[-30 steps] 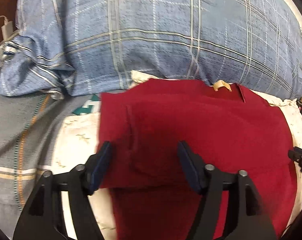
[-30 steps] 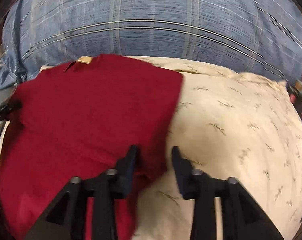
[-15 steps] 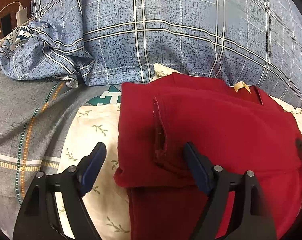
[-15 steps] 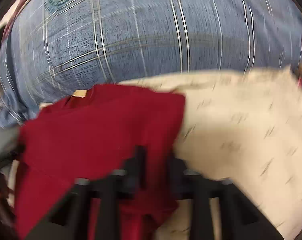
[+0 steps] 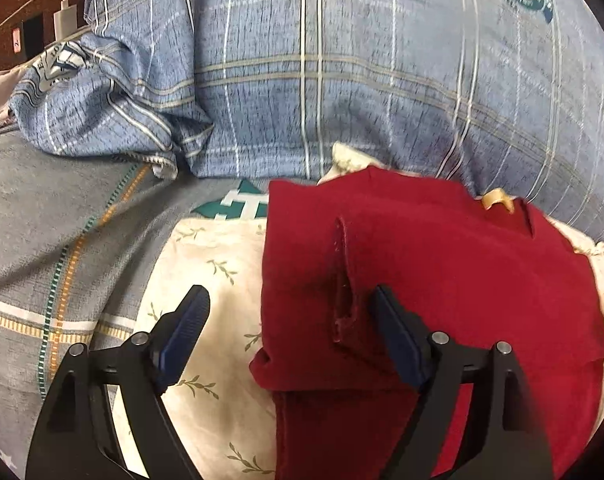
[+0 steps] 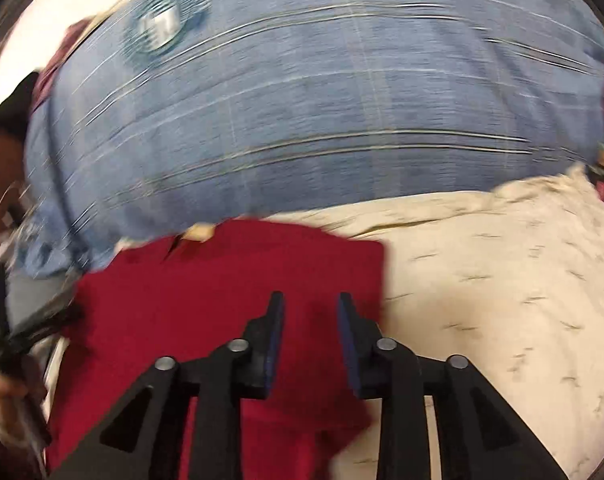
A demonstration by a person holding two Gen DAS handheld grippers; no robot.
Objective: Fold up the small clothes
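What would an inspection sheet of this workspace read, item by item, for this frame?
Surface: cream leaf-print pillow on a grey striped bedsheet.
Job's things: red garment, sides folded inward, tan neck label at the far end.
Clutter: blue plaid duvet bunched behind.
Grippers: left gripper open over the garment's left edge; right gripper jaws apart, just been reopening, over the right side, nothing pinched.
Cables: white charger with cable, far left.
Surroundings: dark wood beyond the bed; right view blurred.

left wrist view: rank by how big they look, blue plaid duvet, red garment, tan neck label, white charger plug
1. blue plaid duvet
2. red garment
3. and 4. white charger plug and tan neck label look alike; the plug lies farther off, so unsure.
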